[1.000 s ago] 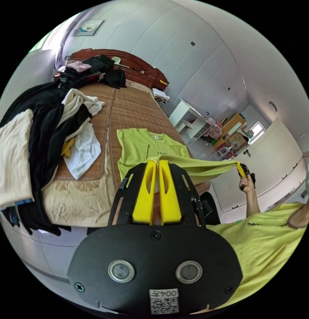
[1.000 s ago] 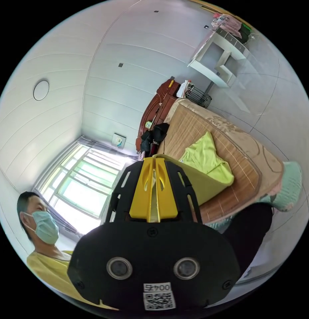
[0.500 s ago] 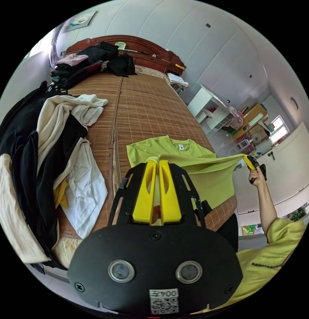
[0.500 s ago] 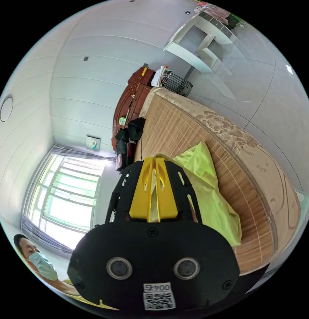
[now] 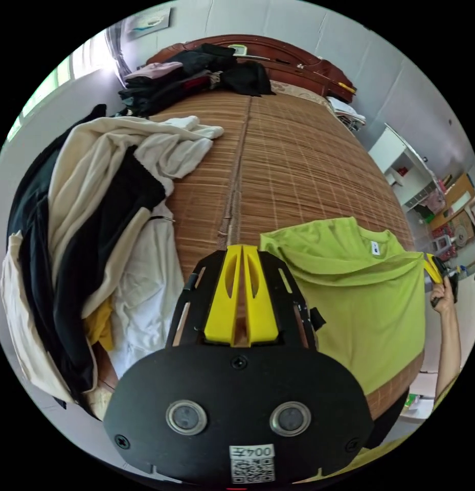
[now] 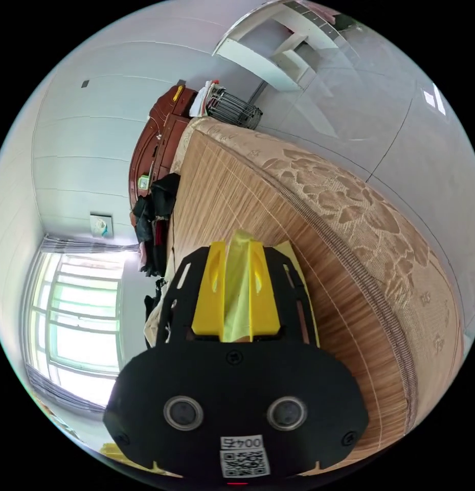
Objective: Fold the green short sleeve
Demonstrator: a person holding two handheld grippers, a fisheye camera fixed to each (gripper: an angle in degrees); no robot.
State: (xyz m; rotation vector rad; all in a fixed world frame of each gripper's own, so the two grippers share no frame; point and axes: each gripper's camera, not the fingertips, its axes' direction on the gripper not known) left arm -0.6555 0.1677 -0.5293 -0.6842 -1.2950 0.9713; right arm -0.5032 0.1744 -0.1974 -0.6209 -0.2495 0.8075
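On mat [image 5: 298, 169]: green shirt [image 5: 365, 307] (doubled over).

shirt: green short sleeve [image 5: 365, 317], lime green, white neck label
pose: laid flat on the bed's woven mat [image 5: 298, 169], near the foot edge; lower part doubled up over the chest, fold edge running across below the collar
state: folded edge pinched at one corner by the right claw [image 5: 430, 267]; in the right gripper view, green fabric sits between that claw's jaws [image 6: 237, 286]
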